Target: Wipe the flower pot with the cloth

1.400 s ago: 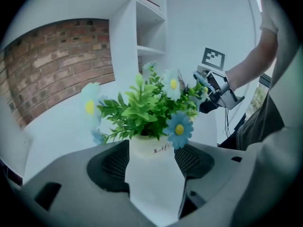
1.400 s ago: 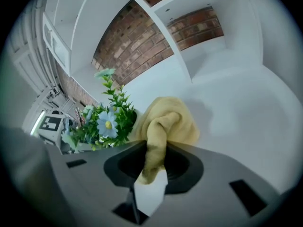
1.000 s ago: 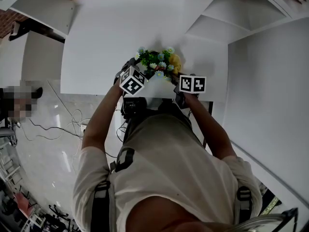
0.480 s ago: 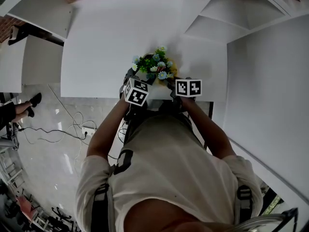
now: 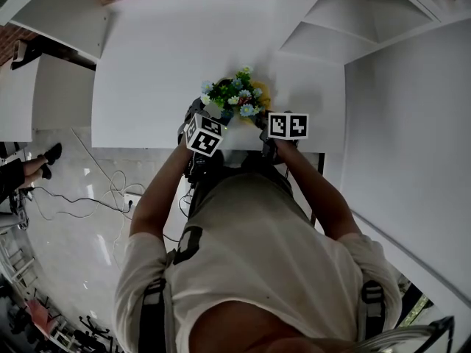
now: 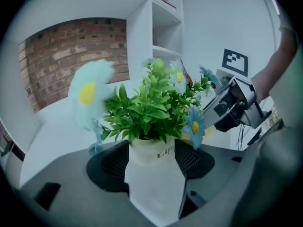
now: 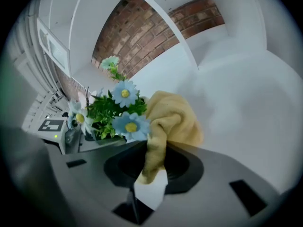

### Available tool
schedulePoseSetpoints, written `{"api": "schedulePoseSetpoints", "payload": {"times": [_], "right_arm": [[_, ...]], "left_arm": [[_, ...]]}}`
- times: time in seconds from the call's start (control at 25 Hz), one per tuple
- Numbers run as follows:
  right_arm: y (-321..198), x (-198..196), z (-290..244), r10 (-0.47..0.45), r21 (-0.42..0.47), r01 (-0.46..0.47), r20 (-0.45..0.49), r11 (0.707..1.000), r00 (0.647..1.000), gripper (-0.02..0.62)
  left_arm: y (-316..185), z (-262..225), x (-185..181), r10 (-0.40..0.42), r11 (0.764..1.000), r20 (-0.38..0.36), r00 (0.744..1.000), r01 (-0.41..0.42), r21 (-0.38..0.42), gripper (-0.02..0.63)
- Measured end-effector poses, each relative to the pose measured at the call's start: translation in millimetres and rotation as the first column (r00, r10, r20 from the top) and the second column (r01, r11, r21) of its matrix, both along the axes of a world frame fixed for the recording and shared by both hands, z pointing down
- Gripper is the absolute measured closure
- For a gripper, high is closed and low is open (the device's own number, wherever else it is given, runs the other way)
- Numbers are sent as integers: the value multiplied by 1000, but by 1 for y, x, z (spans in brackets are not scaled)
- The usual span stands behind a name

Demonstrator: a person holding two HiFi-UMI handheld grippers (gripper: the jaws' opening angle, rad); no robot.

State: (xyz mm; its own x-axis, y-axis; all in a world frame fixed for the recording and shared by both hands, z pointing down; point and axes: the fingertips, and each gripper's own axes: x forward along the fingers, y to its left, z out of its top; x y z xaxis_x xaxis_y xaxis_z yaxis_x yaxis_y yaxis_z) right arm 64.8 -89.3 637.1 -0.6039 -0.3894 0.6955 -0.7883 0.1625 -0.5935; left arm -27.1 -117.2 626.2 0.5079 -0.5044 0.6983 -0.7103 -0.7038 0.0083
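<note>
Presently, the small white flower pot with dark lettering [image 6: 147,150] is clamped between the jaws of the left gripper [image 6: 152,161], which bear on its two sides. The pot holds an artificial plant of green leaves with blue and white daisies [image 6: 154,105]. The right gripper [image 7: 154,163] has its jaws pinched narrowly on a crumpled yellow fabric cloth [image 7: 171,121]. The cloth lies just beside the flowers; contact with the pot wall cannot be told. In the head view the pot is near the front edge of the white table [image 5: 158,65]. Bare tabletop extends left and behind, and a white shelving unit [image 5: 331,31] bounds the right rear.
</note>
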Motion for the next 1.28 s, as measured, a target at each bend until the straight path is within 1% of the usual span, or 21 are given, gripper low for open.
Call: {"api": "schedulePoseSetpoints", "payload": {"times": [0.12,0.24,0.32,0.48,0.56,0.64,0.76,0.84,0.92,0.96,1.0,1.08,1.12,1.28], "right_arm": [[13,-12,4,-25,-20,25,7,999,1000,499],[23,-24,4,-42,-42,44,43,998,998,499],[27,-29,1,-51,-49,54,67,997,996,499],[22,-30,-3,-53,-39,56,78,998,996,499],[19,-22,-4,-44,-30,46,68,999,997,499],[14,-5,-6,-37,-1,37,30,999,999,499],[9,33,-6,-1,32,2,-48,999,999,497],[5,55,-8,38,45,-34,-80,998,996,497],[-1,72,-13,62,71,-55,-109,996,992,497],[-3,78,-16,65,85,-55,-127,995,990,497],[-6,85,-19,62,98,-48,-148,994,987,497],[-12,94,-23,47,124,-24,-191,992,980,497],[-15,97,-25,39,134,-11,-211,991,977,497],[-21,97,-26,-8,145,46,-254,988,967,495]], "left_arm": [[0,2,3,-80,997,-27,996,81,6,296],[-1,3,6,-135,991,-27,990,135,11,296],[-2,4,9,-148,989,-30,988,149,9,296],[-10,4,12,-150,989,-30,988,150,-5,296],[-10,3,11,-149,989,-48,988,148,-24,296],[-10,-3,1,-152,988,-67,986,151,-25,296],[-7,-13,-32,-168,986,-75,983,169,3,296],[-1,-24,-55,-184,983,-84,979,186,4,296],[8,-39,-71,-204,979,-94,974,205,2,324],[13,-45,-77,-214,976,-103,971,215,6,349],[17,-52,-81,-224,974,-117,968,227,15,392],[24,-66,-85,-243,967,-158,957,252,36,558],[28,-72,-86,-245,965,-180,953,257,43,581],[40,-85,-75,-198,973,-239,951,220,67,586]]}}
